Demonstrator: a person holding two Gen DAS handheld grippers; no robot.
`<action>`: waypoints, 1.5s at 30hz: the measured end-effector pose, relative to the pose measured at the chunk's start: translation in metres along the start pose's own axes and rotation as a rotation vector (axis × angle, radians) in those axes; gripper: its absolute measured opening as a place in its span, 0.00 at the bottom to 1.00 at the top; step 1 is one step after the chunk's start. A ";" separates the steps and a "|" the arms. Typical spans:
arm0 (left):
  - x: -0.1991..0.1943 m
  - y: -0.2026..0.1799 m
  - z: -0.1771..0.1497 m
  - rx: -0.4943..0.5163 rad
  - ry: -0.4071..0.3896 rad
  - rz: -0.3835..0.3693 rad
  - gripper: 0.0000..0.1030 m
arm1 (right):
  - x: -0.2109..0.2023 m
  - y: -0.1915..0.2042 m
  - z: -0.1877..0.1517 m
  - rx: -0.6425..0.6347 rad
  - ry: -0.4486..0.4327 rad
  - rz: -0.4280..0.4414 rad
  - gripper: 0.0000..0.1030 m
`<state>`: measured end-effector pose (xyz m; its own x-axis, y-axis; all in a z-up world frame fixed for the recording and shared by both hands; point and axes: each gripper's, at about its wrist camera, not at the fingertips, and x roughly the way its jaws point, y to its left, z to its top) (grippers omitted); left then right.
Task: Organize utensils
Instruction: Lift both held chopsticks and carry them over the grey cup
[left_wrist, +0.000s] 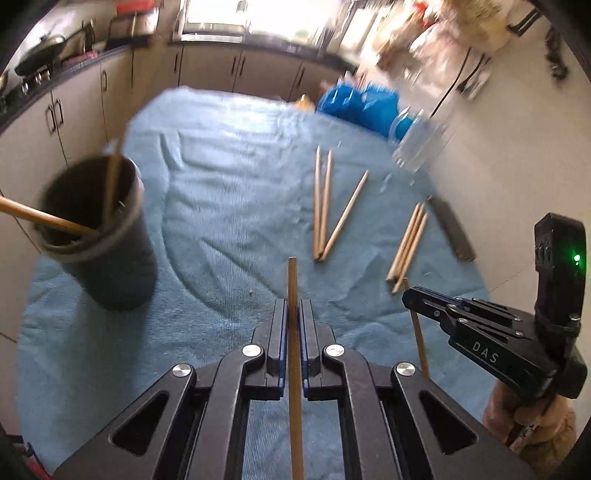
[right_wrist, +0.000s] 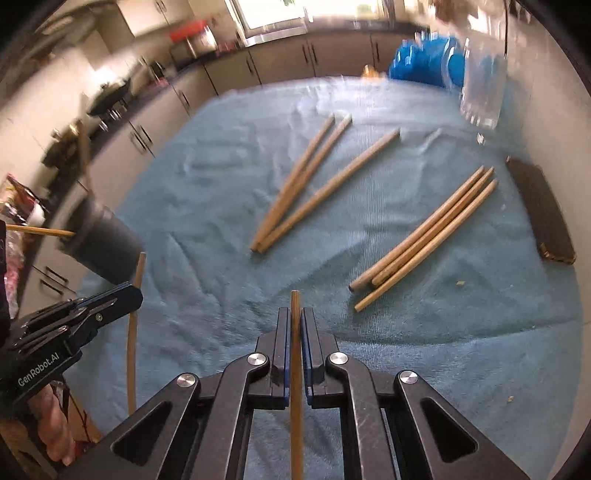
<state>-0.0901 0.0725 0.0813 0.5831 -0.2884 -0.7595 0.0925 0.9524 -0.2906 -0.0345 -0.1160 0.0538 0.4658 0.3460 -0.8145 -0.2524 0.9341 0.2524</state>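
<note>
Left wrist view: the left hand-held gripper (left_wrist: 294, 314) is seen clenched on a wooden chopstick (left_wrist: 294, 332), which is gripped upright between the blue pads. The right hand-held gripper (right_wrist: 295, 325) is likewise clamped on a second chopstick (right_wrist: 295, 369). A blue towel (left_wrist: 229, 177) is spread over the table. A dark cup (left_wrist: 107, 258) with two chopsticks leaning in it is placed near the left edge. Three loose chopsticks (right_wrist: 306, 188) are fanned out at the middle of the towel, and another three (right_wrist: 421, 236) are laid together nearer the right edge. A dark flat case (right_wrist: 541, 214) is set along that right edge, with a blue bag (left_wrist: 358, 103) at the far right corner.
</note>
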 end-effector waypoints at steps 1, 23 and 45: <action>-0.011 -0.002 -0.003 0.006 -0.029 -0.002 0.05 | -0.009 0.002 -0.003 -0.002 -0.037 0.006 0.05; -0.122 -0.019 -0.028 0.079 -0.345 -0.026 0.05 | -0.117 0.037 -0.043 -0.029 -0.436 0.058 0.05; -0.166 -0.010 -0.007 0.063 -0.452 -0.040 0.05 | -0.169 0.075 -0.021 -0.131 -0.640 0.071 0.05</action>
<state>-0.1936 0.1102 0.2061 0.8703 -0.2658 -0.4147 0.1624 0.9497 -0.2679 -0.1494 -0.1063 0.1993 0.8467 0.4281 -0.3161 -0.3833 0.9027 0.1957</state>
